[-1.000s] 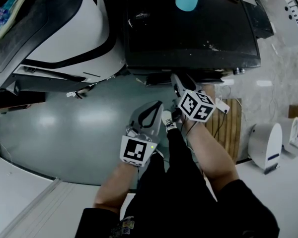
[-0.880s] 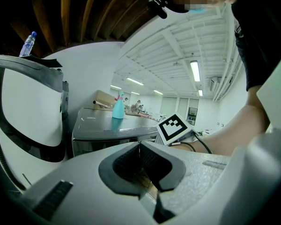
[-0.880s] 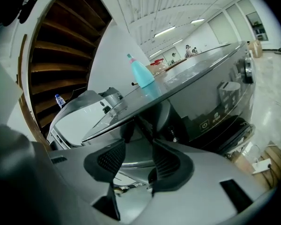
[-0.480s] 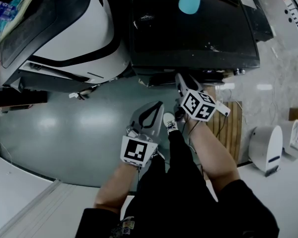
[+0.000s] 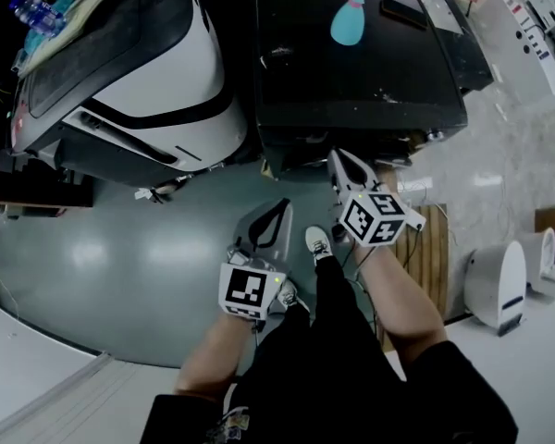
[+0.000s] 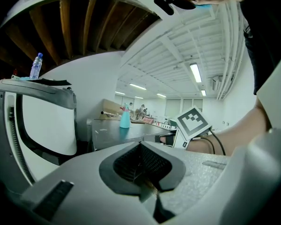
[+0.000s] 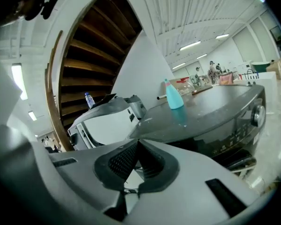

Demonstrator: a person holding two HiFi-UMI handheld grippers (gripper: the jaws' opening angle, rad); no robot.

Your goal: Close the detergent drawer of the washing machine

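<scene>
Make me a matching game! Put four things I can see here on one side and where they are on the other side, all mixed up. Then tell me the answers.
Things
1. spray bottle
2. water bottle
3. white shoe
4. wooden slats

Places
A. on the floor, between the left tool and the right tool
B. on top of the white machine
C. on top of the dark washing machine
D. on the floor, to the right of the right tool

Pairs: 1-C, 2-B, 3-A, 4-D
</scene>
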